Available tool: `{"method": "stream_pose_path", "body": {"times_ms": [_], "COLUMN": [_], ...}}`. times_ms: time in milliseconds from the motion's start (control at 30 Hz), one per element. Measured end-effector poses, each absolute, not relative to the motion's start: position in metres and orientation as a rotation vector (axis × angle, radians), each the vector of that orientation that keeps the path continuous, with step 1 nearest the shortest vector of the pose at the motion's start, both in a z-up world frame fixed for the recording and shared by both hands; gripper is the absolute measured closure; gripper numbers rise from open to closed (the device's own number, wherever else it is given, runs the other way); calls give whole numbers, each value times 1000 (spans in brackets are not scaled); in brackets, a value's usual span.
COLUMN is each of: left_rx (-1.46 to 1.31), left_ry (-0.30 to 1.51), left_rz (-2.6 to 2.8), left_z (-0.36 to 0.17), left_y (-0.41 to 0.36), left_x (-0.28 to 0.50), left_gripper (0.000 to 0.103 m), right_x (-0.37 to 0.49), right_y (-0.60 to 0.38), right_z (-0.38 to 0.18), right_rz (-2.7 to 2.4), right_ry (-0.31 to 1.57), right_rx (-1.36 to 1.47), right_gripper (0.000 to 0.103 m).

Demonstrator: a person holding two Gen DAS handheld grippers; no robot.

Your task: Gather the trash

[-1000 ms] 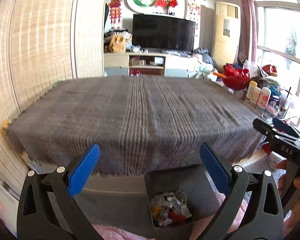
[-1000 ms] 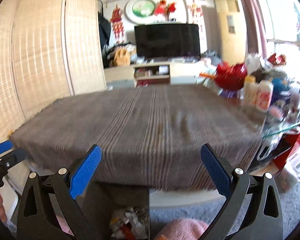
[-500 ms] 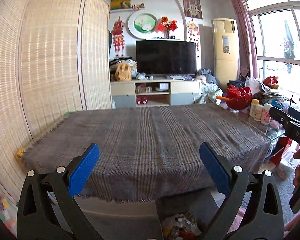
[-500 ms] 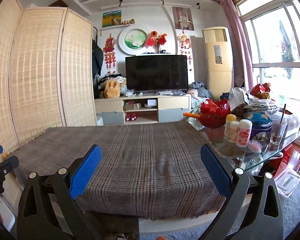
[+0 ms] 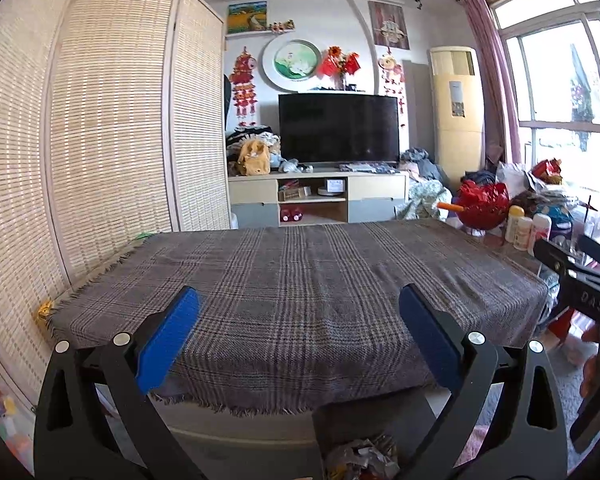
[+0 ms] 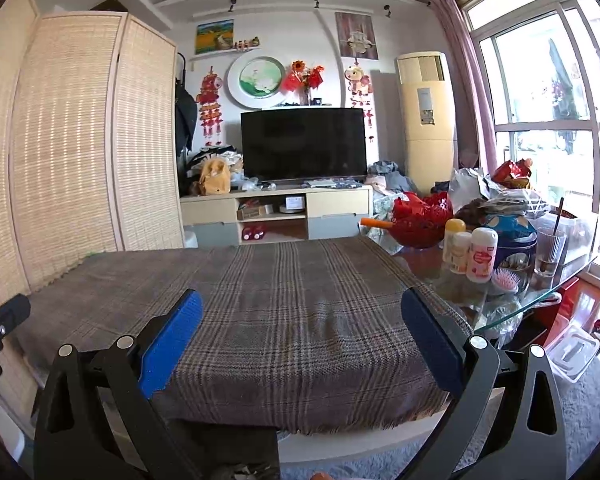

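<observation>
**Plaid cloth bare, trash binned below**

Grey plaid tablecloth fills the centre, nothing on it. At six o'clock, crumpled trash lies in the dark bin. Left gripper and right gripper both gape, released. Collection looks finished; next means scanning for leftovers.

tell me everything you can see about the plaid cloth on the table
The plaid cloth is a woven grey-brown fabric crossed by darker and reddish check lines, with frayed fringe along its near and left edges. It lies flat over the table, its near edge draped over the front. Nothing is seen resting on it. At its right side, bare glass tabletop carries bottles.
</observation>
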State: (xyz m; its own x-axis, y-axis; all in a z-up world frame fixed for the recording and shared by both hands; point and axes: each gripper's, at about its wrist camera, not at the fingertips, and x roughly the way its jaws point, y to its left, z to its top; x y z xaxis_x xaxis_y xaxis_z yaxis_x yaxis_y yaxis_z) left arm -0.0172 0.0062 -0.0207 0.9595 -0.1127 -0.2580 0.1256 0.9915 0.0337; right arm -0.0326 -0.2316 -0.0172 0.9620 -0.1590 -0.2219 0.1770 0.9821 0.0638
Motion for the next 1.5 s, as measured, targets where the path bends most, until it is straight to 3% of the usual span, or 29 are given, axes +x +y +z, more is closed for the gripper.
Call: {"method": "stream_pose_path", "body": {"times_ms": [1500], "left_rx": [15], "left_ry": [237], "left_rz": [-129], "left_z": [-27], "left_y": [6], "left_x": [-19], "left_gripper": [8], "right_x": [-35], "right_y": [-231], "right_z": [-26], "right_rz": [-154], "right_ry": [203], "right_rx": [110], "right_gripper": [3]}}
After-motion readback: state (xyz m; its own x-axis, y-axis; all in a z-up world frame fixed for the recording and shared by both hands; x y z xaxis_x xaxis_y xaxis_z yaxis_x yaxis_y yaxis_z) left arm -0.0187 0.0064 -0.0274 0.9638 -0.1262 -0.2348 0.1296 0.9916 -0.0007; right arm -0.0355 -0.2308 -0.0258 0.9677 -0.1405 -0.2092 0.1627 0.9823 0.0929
